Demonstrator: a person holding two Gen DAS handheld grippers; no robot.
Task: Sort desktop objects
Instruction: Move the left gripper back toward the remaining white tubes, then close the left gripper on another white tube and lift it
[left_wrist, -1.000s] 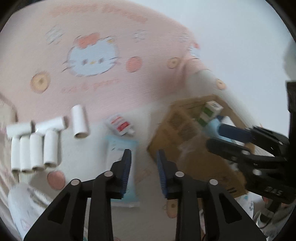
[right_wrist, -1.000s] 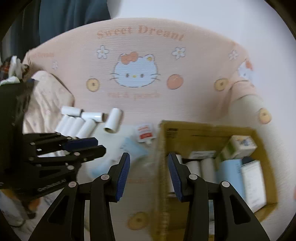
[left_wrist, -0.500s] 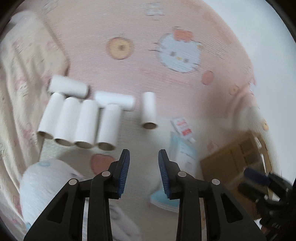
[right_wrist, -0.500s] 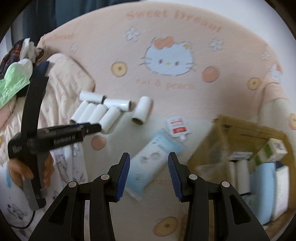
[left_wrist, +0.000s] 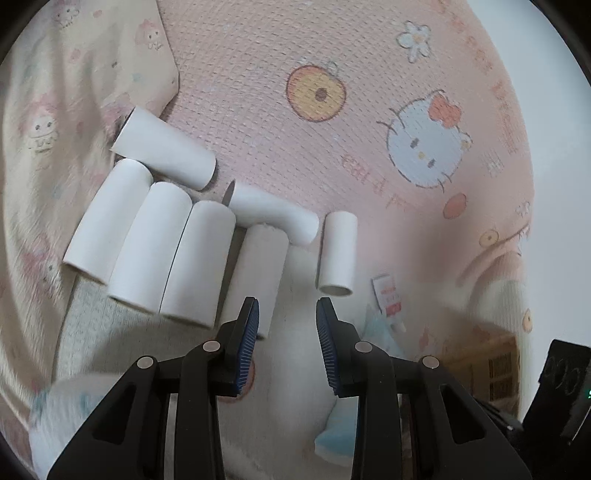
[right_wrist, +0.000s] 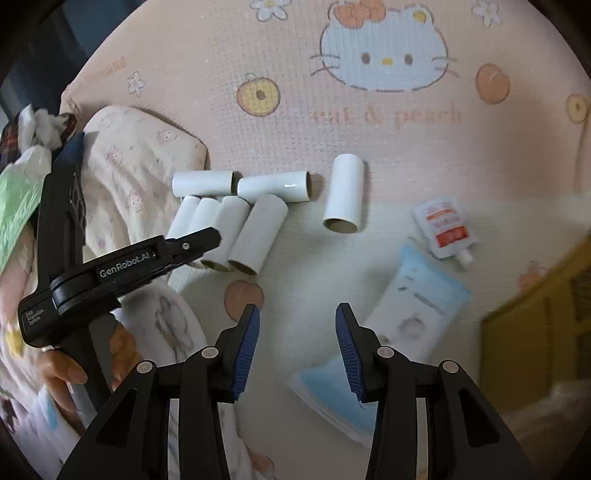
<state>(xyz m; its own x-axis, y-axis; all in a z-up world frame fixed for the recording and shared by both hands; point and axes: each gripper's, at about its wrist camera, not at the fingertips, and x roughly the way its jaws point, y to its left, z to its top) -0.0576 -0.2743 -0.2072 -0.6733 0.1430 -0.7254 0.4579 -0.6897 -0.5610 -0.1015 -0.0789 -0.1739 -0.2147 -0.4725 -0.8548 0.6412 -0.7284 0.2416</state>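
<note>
Both the left gripper (left_wrist: 287, 325) and right gripper (right_wrist: 297, 332) gape empty (touching nothing).

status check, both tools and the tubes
Left tool open, empty, just short of the white tubes. Right tool open, empty. Nothing blocking.

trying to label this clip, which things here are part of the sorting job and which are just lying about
Part of the job:
- white paper tubes
- lone tube
- red-and-white pouch
- light blue packet
- cardboard box
- left claw, open
- right claw, open

Just lying about:
- pink cat-print blanket
- pale pillow
- green bag
</note>
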